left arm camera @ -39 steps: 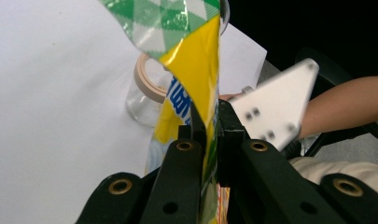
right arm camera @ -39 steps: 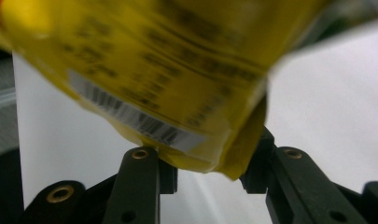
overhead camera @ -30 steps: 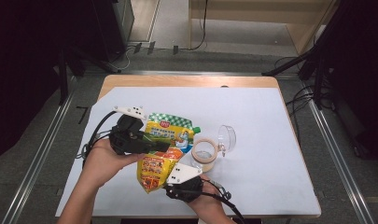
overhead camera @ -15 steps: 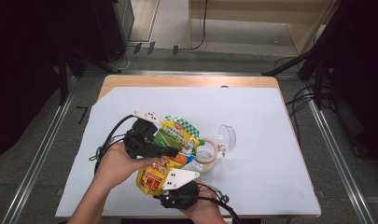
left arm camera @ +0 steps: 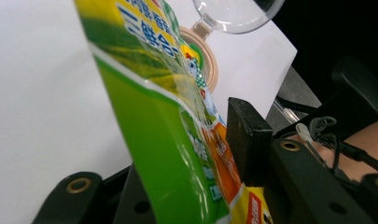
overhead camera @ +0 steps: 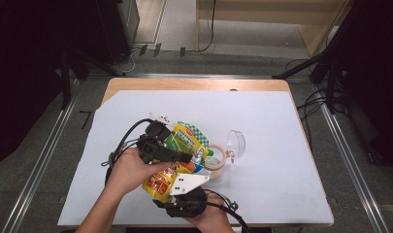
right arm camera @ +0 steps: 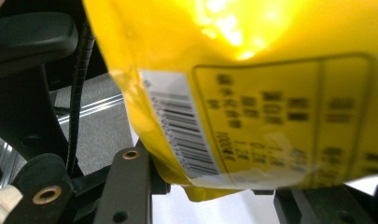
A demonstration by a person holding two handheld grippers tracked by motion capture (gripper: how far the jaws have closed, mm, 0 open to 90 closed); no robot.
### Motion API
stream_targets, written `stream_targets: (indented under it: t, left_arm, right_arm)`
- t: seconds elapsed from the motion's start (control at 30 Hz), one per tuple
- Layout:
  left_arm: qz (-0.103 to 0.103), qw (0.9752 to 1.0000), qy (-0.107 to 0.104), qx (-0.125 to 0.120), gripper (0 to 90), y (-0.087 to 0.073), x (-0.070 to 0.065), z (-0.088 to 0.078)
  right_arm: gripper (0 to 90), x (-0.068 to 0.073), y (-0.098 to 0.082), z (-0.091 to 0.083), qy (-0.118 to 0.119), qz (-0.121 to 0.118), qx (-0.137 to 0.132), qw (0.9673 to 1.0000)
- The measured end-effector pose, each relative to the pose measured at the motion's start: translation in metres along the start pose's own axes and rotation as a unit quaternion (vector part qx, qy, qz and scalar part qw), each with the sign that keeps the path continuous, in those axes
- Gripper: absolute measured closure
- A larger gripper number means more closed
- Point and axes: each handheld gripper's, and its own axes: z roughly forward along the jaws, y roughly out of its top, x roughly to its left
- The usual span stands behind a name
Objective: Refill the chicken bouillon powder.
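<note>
The yellow-green snack bag (overhead camera: 177, 155) is off the surface (overhead camera: 281, 145), held between both grippers beside the tape roll (overhead camera: 215, 162). Right gripper (overhead camera: 177, 187) fingers grip its bottom edge. Left gripper (overhead camera: 187, 158) fingers, just opening, straddle it loosely. Placement remains outstanding.

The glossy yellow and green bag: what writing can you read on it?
"三鲜": blue characters on the glossy yellow and green plastic bag; those that follow are unclear.
White barcode label: digits too blurred to read.
Boxed black print: too blurred to read.
Red oval logo: too small to read.
</note>
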Motion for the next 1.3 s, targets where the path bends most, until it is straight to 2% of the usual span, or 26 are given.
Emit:
stream_targets:
  t: [0.13, 0.23, 0.33, 0.47, 0.67, 0.77, 0.8, 0.97, 1.17, 1.23, 1.3]
  left_arm:
    - [-0.004, 0.9999, 0.006, 0.009, 74.3, 0.002, 0.0, 0.003]
    - [-0.021, 0.9997, 0.011, 0.012, 75.6, 0.007, 0.002, 0.005]
    - [-0.027, 0.9993, 0.009, 0.023, 76.5, 0.014, 0.003, 0.007]
    - [-0.031, 0.9989, 0.008, 0.035, 76.7, 0.024, 0.003, 0.007]
    - [-0.049, 0.9976, 0.013, 0.048, 78.1, 0.037, 0.004, 0.007]
    - [-0.056, 0.9974, 0.008, 0.045, 78.9, 0.039, 0.006, 0.007]
    - [-0.06, 0.9972, 0.006, 0.045, 79.1, 0.039, 0.006, 0.008]
    - [-0.055, 0.9972, 0.011, 0.049, 79.3, 0.039, 0.006, 0.008]
    - [-0.051, 0.9977, 0.008, 0.045, 74.5, 0.036, 0.007, 0.01]
    - [-0.051, 0.9979, 0.005, 0.04, 72.2, 0.036, 0.007, 0.009]
    - [-0.043, 0.9985, 0.003, 0.033, 70.5, 0.035, 0.006, 0.005]
  right_arm:
    - [60.5, 0.0, 0.0, 0.002, 0.004, 0.001, 0.0, 1.0]
    - [60.3, -0.003, 0.002, 0.002, 0.004, 0.004, -0.001, 1.0]
    - [59.9, -0.005, 0.005, 0.001, 0.003, 0.005, 0.003, 1.0]
    - [59.3, -0.008, 0.008, -0.004, -0.005, -0.012, -0.001, 0.9999]
    - [58.8, -0.013, 0.015, -0.007, 0.002, -0.002, -0.005, 1.0]
    - [56.8, -0.014, 0.018, -0.008, -0.002, -0.01, -0.006, 0.9999]
    - [56.4, -0.014, 0.018, -0.008, -0.008, -0.019, -0.008, 0.9997]
    - [57.7, -0.01, 0.018, -0.005, -0.015, -0.031, -0.009, 0.9994]
    - [58.6, -0.01, 0.017, 0.001, -0.016, -0.013, -0.004, 0.9998]
    - [59.1, -0.011, 0.017, 0.0, -0.013, -0.001, -0.009, 0.9999]
    - [59.1, -0.013, 0.019, -0.002, -0.008, 0.014, -0.023, 0.9996]
